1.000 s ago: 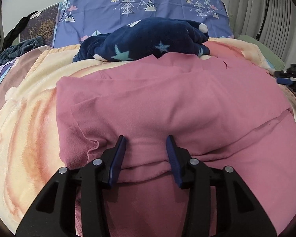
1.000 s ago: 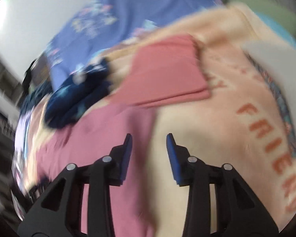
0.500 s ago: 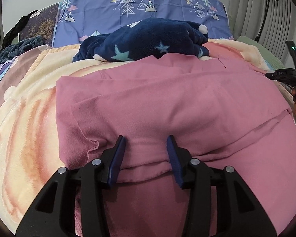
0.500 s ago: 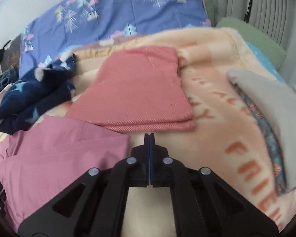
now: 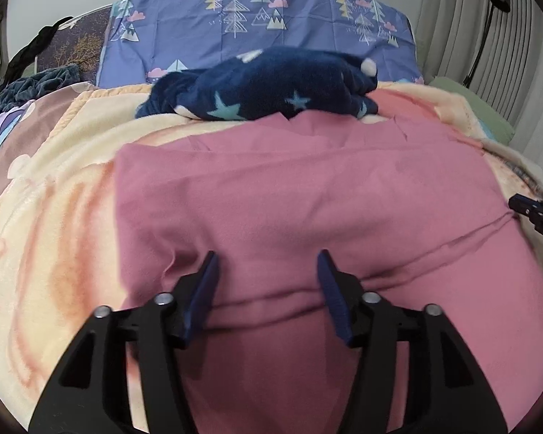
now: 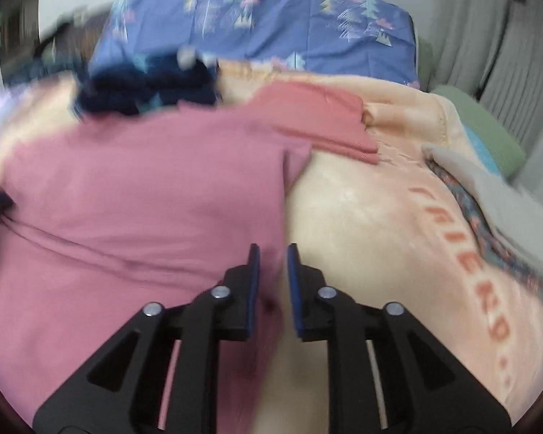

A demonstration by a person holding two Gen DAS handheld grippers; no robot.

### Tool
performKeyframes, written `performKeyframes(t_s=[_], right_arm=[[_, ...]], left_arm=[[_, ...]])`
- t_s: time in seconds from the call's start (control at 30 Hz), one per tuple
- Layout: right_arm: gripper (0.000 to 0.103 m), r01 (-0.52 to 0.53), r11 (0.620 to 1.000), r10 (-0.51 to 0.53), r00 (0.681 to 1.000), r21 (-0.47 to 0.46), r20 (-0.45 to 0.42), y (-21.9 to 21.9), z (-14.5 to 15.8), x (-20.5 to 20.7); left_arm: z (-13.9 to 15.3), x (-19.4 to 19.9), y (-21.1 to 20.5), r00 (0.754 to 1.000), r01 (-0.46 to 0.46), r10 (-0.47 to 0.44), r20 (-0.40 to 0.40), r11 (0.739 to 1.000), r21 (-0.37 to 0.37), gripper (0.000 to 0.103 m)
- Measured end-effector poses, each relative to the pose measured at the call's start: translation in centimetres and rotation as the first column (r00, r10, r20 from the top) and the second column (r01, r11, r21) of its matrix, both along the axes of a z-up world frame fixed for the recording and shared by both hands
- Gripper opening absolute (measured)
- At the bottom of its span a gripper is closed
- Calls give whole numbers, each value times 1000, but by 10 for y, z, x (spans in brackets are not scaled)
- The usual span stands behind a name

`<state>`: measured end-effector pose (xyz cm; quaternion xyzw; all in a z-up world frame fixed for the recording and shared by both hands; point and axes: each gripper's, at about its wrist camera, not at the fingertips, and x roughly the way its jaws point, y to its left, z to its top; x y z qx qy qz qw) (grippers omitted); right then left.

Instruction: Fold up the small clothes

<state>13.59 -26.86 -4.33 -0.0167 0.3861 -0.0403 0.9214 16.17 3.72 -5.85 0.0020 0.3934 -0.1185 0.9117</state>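
Pink knit garment (image 5: 307,209) lies part-folded on the cream fleece blanket (image 5: 54,235) of the bed. Left tool (image 5: 268,282) is opening, pads clear of the fabric; right tool (image 6: 273,271) is opening over the garment's right edge, gripping nothing. Next move likely requires seizing that edge to fold

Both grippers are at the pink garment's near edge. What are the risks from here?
1. The left gripper is opening over a bunched fold of the pink garment; the fold may slump and lose its crease.
2. The right gripper sits at the garment's right edge, jaws opening but narrow; it may pinch the peach blanket too.
3. Dragging the garment could disturb the folded coral piece it overlaps.
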Motion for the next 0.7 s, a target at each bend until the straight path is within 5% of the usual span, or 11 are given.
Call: performKeyframes(t_s=[0.13, 0.27, 0.4, 0.7], right_arm=[[26, -51, 987, 51, 999, 153, 3, -24, 14, -41], [27, -105, 929, 124, 992, 354, -33, -42, 3, -84], [27, -115, 903, 159, 985, 413, -73, -40, -20, -120], [27, -143, 864, 205, 976, 483, -77, -37, -30, -174]], left_arm=[[21, -44, 30, 998, 12, -10, 62, 1000, -27, 72], [12, -88, 56, 996, 86, -88, -22, 994, -73, 72], [-9, -125, 66, 977, 163, -180, -113, 975, -148, 72], [-17, -177, 67, 954, 238, -268, -131, 949, -206, 72]])
